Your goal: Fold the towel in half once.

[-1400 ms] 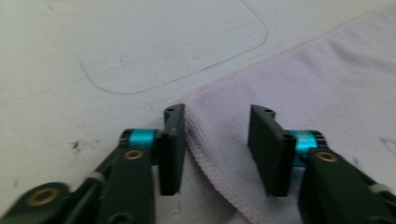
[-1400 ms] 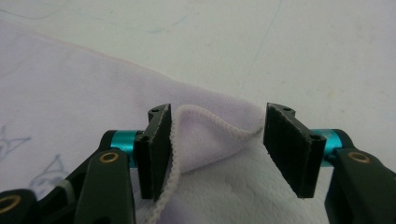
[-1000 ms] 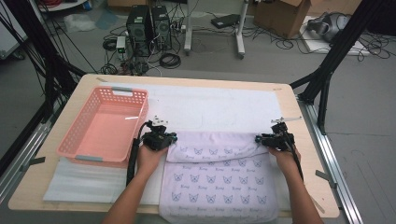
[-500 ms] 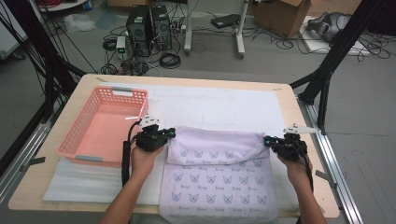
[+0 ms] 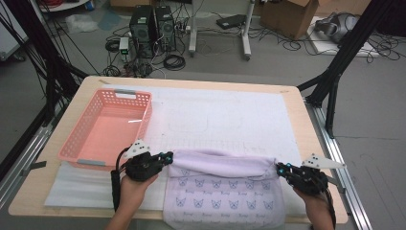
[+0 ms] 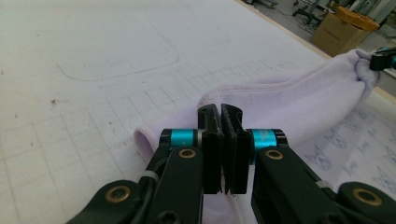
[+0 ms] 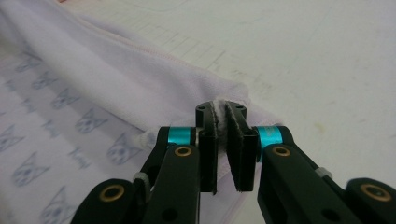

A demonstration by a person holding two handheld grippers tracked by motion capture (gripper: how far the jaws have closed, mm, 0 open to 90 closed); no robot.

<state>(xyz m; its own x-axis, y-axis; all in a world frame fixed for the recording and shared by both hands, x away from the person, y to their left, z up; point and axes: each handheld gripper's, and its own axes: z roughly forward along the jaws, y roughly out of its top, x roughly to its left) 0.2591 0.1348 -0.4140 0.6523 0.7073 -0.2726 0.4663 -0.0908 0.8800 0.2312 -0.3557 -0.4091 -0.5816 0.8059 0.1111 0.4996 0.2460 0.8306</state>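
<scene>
Fold in progress on the lavender towel (image 5: 225, 191), which lies at the near edge of the desk (image 5: 297, 100), right of centre; its printed side faces up near the person, and the far hem is lifted into a plain rolled band.

Left tool (image 5: 168, 157): jaws pressed together, pinching the left corner of that lifted hem; in the left gripper view (image 6: 223, 140) the cloth runs out from between the pads. Right tool (image 5: 282, 169): jaws have just been closing and now clamp the right corner, white fabric edge visible between the pads in the right gripper view (image 7: 226, 140).

Change over the last second: both tools have come back toward the near edge of the desk, carrying the hem with them. The rolled band now sits closer to the person than in the earliest frame and covers more of the printed part. The right tool has also moved outward toward the right edge, so the band looks pulled taut between the two corners.

Reading: the far half is being drawn over the near half. Likely remaining: bring the hem to the near edge, lay it flat, let go.

Pink basket (image 5: 107, 127) at the left side of the desk, empty, unchanged.
</scene>
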